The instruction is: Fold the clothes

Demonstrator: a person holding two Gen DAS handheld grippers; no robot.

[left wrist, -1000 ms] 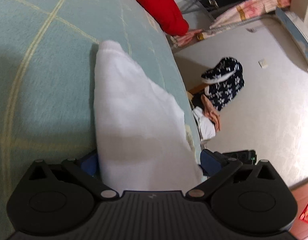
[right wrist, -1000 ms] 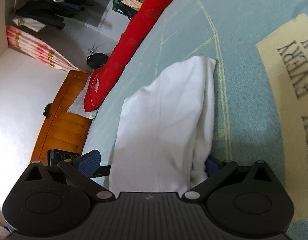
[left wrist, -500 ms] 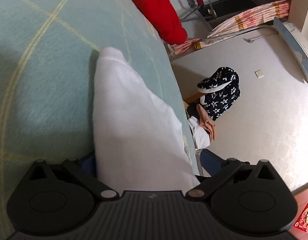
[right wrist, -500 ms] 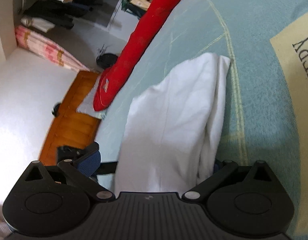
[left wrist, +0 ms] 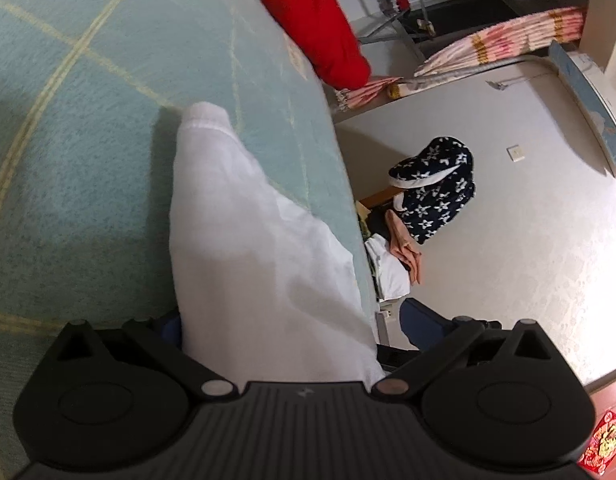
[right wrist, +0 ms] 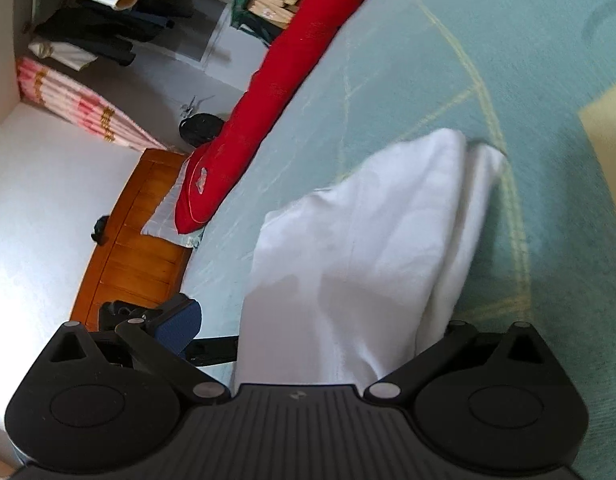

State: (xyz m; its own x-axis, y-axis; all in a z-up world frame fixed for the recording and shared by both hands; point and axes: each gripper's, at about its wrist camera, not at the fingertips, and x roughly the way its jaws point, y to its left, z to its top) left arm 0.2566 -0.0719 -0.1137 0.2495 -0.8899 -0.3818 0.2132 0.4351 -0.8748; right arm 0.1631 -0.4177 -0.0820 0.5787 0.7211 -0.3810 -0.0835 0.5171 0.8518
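Broadly, a pale green woven bed cover with thin yellow lines (left wrist: 88,160) fills both views; a long red padded cushion (right wrist: 264,120) lies along its far edge; between the two sits the task's thing, a white knitted garment (left wrist: 244,248), its far ribbed end resting on the cover near the bed's side edge and its near end rising into both tools.

Each wrist view shows white cloth running back between the blue-padded fingers; the left gripper (left wrist: 292,320) and the right gripper (right wrist: 308,320) appear spread wide with fabric draped over their bases, though the actual contact is hidden under the cloth, so I cannot tell whether either is clamped or merely carrying it.

My reading is that a fold is mid-carry. To do it well, both ends should travel level and at the same pace; the lifted edge should land square over the ribbed end; tension should stay light so the lower layer does not drag.
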